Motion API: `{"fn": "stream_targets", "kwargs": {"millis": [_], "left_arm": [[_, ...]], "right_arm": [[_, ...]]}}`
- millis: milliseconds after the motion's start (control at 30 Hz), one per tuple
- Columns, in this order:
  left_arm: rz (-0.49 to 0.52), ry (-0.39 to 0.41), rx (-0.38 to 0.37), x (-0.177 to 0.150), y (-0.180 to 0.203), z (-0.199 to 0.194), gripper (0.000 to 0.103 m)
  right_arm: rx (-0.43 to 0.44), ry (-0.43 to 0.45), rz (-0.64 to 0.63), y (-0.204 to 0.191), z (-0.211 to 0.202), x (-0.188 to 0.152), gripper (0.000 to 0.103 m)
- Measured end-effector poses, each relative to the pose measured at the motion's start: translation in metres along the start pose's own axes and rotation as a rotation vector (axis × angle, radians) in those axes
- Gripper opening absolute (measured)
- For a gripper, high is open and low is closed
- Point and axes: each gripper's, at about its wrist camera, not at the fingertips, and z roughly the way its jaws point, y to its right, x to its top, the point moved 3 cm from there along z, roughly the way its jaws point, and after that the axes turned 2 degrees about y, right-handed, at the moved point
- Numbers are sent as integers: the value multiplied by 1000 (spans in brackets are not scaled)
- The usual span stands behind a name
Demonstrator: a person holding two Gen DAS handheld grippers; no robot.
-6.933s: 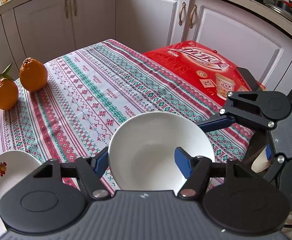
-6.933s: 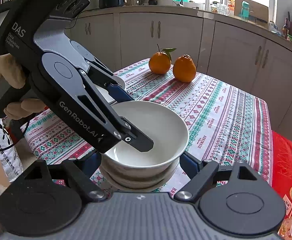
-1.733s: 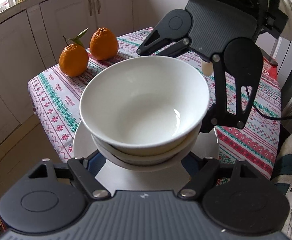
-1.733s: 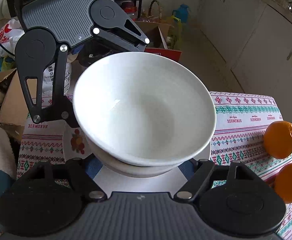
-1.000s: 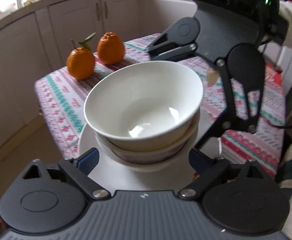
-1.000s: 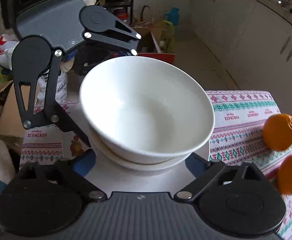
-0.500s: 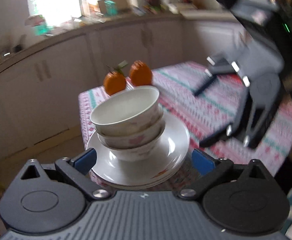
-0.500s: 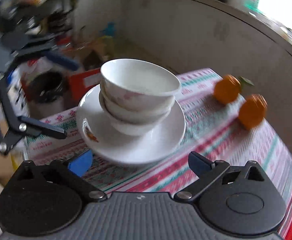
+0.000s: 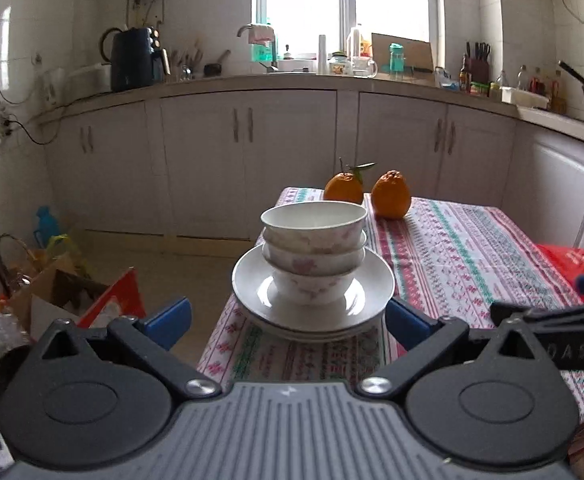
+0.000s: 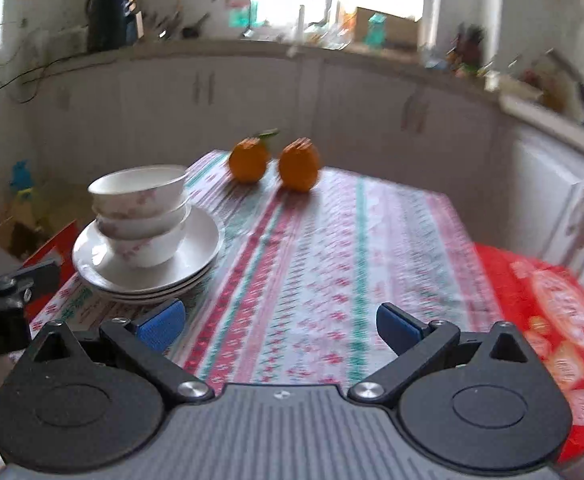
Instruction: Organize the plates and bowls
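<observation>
Three white bowls with pink flowers (image 9: 314, 256) sit nested on a short stack of white plates (image 9: 372, 284) at the near left corner of the patterned tablecloth (image 9: 472, 256). My left gripper (image 9: 287, 320) hangs in front of the stack, a short way back from it. Its jaws are opening, and its blue pads touch nothing. The right wrist view shows the bowls (image 10: 141, 216) and plates (image 10: 207, 240) off to the left. My right gripper (image 10: 279, 325) is open over bare cloth (image 10: 372, 248) and holds nothing.
Two oranges (image 9: 344, 188) (image 9: 391, 194) stand at the far end of the table. A red printed box (image 10: 552, 312) lies at the right edge. Cardboard boxes and bags (image 9: 71, 292) crowd the floor to the left. White cabinets run behind.
Both grippers have drawn back from the stack and rolled level, with their jaws spread wider. The bowls and plates stay where they were on the table corner, now smaller in both views.
</observation>
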Motion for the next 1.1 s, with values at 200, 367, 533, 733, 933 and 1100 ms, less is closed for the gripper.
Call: {"fn": "stream_targets", "kwargs": {"millis": [200, 367, 533, 733, 933, 1100], "left_arm": [[27, 23, 12, -1, 5, -27, 102], [20, 44, 15, 1, 7, -36, 102], [12, 28, 22, -1, 6, -33, 102], [2, 15, 25, -4, 4, -32, 102], [-7, 3, 27, -5, 3, -31, 102], [-11, -2, 25, -5, 3, -31, 102]], "right_arm": [[4, 52, 34, 4, -30, 1, 103], [-6, 76, 26, 1, -37, 1, 103], [-22, 66, 27, -1, -40, -1, 103], [-27, 60, 21, -2, -38, -1, 103], [-36, 57, 14, -5, -35, -1, 103], [-35, 55, 18, -4, -34, -1, 103]]}}
